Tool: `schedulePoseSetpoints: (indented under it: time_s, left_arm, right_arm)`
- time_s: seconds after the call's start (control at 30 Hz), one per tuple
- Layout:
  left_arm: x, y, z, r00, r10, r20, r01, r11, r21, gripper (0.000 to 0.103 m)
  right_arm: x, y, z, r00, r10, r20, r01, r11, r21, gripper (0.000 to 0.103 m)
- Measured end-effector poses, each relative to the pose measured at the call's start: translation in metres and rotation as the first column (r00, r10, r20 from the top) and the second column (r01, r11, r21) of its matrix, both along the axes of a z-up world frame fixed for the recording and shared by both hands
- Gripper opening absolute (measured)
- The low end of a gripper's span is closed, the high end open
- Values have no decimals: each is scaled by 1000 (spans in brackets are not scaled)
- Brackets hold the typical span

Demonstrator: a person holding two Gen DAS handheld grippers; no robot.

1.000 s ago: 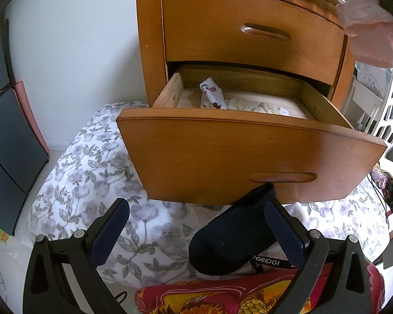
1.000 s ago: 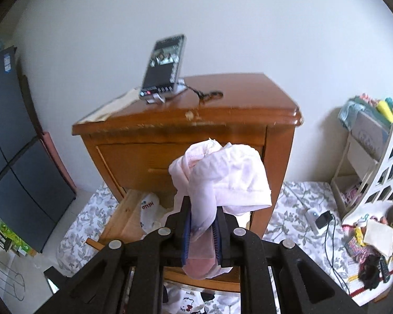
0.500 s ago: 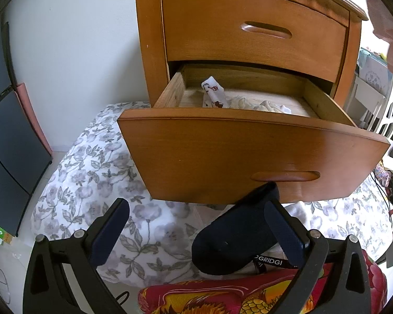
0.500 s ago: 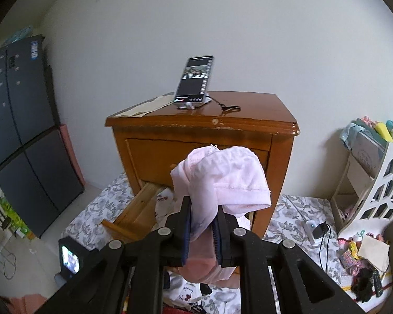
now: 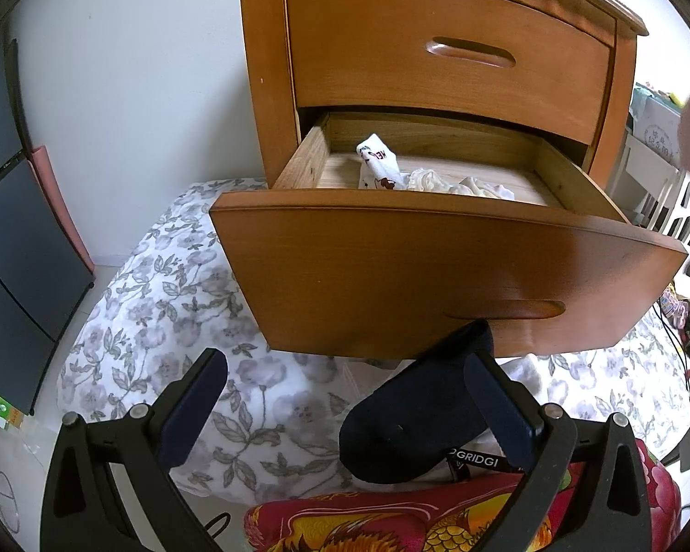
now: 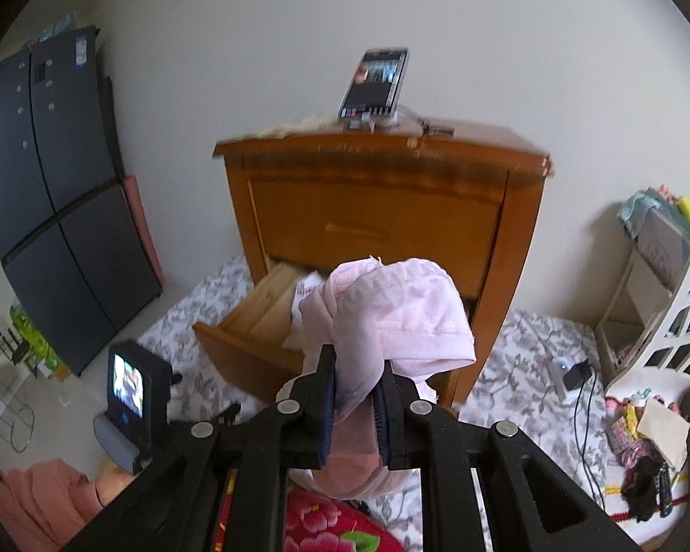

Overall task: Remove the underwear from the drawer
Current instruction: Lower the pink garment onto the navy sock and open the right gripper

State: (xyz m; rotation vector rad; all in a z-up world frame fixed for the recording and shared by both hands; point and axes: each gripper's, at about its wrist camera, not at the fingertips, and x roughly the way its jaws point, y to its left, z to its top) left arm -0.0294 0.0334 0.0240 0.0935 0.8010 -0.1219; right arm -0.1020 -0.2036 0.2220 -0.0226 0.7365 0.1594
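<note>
The right gripper (image 6: 355, 407) is squeezed tight on the pink underwear (image 6: 391, 317), holding it up in the air in front of the wooden nightstand (image 6: 382, 211). The left gripper (image 5: 349, 400) is wide apart and holds nothing, low in front of the open bottom drawer (image 5: 437, 271), where white clothes (image 5: 418, 177) lie.

The right gripper (image 6: 355, 407) has its jaws nearly together, while the left gripper (image 5: 347, 402) has jaws spread wide.

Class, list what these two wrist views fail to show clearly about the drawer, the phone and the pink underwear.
- Open drawer front floor, left wrist view: hidden by its front panel.
- Phone screen, right wrist view: blurred, too small.
- Pink underwear lower part: hidden behind the right gripper.
</note>
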Motion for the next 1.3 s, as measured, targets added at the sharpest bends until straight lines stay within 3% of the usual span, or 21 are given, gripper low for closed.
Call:
schedulePoseSetpoints:
  time_s: [0.3,0.6,1.3]
  left_arm:
    - [0,1,0,1000,2,0,-2,1000,-7,102]
    - [1,3,1,1000,6,-2,-6,1000,-17,103]
    - [2,3,-1,1000,5,-11,-5,1000,-30,103]
  right_arm:
    - [8,17,-52,991,47,-124,-48,999,-9,16]
    - [27,47,-119,961,104,-257,-108,994,-4,16]
    - [91,57,-226,881,29,-473,-49,998,-30,17]
